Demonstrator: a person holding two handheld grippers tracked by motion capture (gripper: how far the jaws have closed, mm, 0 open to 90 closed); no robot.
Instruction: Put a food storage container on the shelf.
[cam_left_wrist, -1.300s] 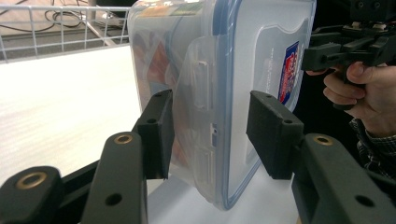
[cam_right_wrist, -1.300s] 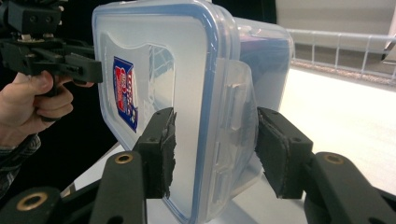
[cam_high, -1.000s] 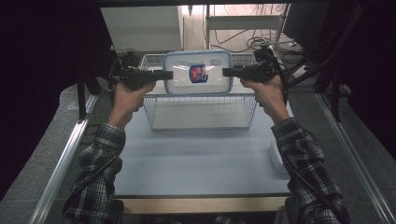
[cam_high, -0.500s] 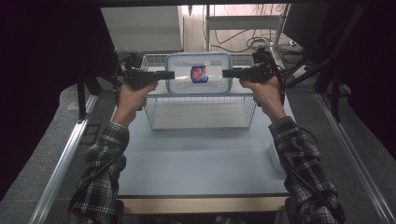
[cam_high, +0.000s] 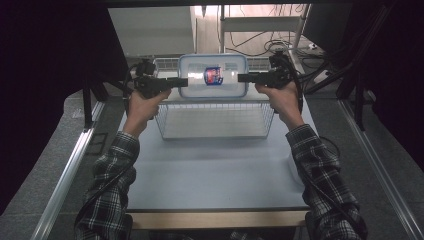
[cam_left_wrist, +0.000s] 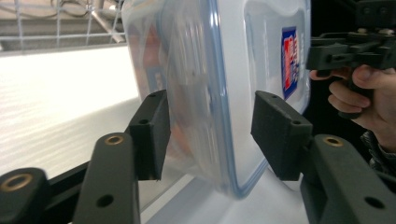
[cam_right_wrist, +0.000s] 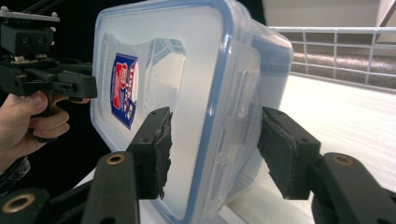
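I have the clear rectangular plastic food container with a blue-rimmed lid and a red-and-blue label (cam_high: 213, 76) sitting at the far edge of the white table (cam_high: 215, 170), just behind the white wire basket (cam_high: 216, 120). The left gripper (cam_high: 181, 82) straddles its left end and the right gripper (cam_high: 244, 78) its right end.

In the left gripper view the container (cam_left_wrist: 219, 88) stands between the black pads (cam_left_wrist: 150, 133), with a gap visible on the lid side; I can't be sure the other pad has left the wall. In the right gripper view the container (cam_right_wrist: 187, 93) also lies between the pads (cam_right_wrist: 154, 149), with daylight on the base side. Both sets of jaws have just been opening, so I read both grippers as released, not gripping, with the box resting on the table.

To finish this release well, I would open both sides evenly so neither pad drags the box sideways. Then I would draw each gripper straight outward along its own line, away from the ends, before lifting, so a pad doesn't catch the lid's rim or nudge the container against the basket.
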